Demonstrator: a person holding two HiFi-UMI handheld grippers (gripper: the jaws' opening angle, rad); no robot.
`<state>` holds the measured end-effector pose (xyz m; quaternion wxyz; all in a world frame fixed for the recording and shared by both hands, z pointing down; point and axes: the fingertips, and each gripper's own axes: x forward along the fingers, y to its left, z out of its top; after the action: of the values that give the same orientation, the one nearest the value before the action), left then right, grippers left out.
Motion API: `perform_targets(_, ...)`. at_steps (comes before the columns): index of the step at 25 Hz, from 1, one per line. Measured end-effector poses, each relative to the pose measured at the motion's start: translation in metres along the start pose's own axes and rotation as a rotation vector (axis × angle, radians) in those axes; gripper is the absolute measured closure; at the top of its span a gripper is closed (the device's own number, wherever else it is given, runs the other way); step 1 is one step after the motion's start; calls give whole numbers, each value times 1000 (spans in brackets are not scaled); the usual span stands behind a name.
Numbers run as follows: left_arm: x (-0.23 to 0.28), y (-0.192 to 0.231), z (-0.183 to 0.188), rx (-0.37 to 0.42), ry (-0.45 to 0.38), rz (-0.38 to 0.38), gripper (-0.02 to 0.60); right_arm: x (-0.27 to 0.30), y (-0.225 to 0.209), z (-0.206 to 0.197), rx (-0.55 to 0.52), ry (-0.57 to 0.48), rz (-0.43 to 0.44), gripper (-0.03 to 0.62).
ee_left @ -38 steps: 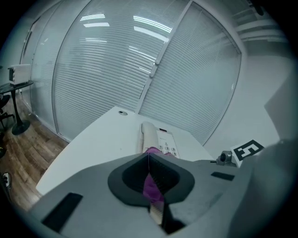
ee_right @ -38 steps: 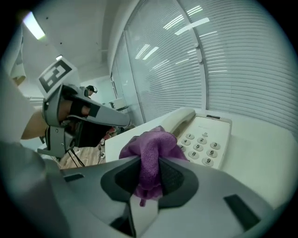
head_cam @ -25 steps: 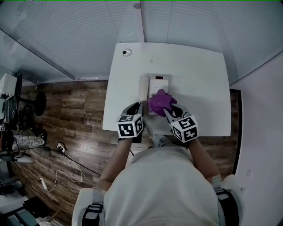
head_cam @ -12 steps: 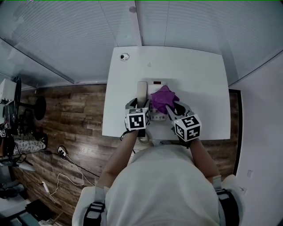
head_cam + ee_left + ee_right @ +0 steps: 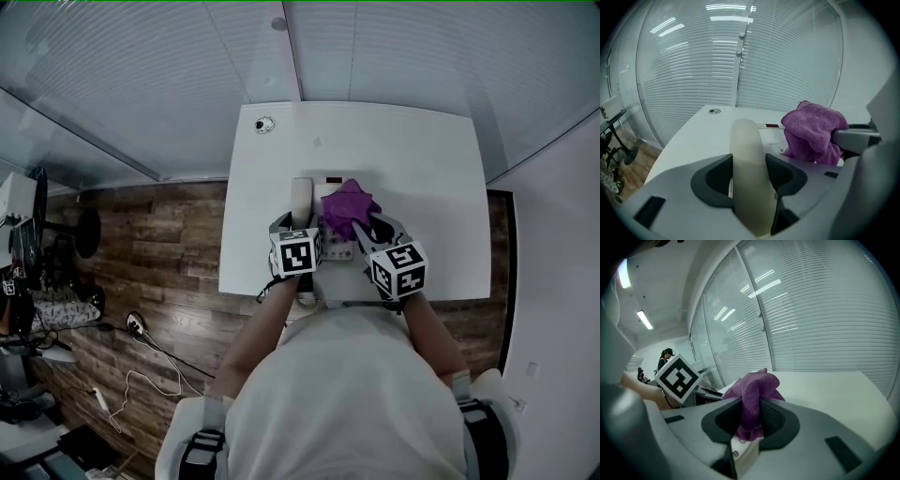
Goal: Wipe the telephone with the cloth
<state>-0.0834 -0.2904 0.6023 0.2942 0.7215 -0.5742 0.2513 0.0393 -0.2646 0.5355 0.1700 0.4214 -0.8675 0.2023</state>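
Cool, even indoor light falling from ceiling strips (image 5: 644, 319), reflections streaking across the glass wall (image 5: 693, 70), fisheye bending the edges, dark vignetting ringing both gripper views, nearest foreground blurring softly.

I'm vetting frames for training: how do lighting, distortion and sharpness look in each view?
Head view: flat, even light, table edges bowed by the wide lens. Left gripper view: fisheye with black corners, light streaks glaring on the glass wall, the near handset soft. Right gripper view: same vignette, purple cloth fairly crisp, its left side a blur.
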Motion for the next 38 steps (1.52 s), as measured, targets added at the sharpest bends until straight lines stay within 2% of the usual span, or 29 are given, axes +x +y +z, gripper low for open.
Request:
perform_targets(4,4,0,4,-41,19,-29,354,5,-6,4,2,-3,6,496)
perform_targets(11,-11,-1,3,-113,-11,-107,356,2,-3,5,7,-18,8,496)
perform_targets(19,-39,1,0,-233,-90,-214,357,-4,-1,9,9,-36,-8,496)
perform_targets(28,-84,-4,11,-388,-233,-425,359,-12,11,13,-10,-64,-7,496)
perform_targets(38,-141,-26,26,-540,-377,-741,359,-27,29,37,-12,-126,14,496)
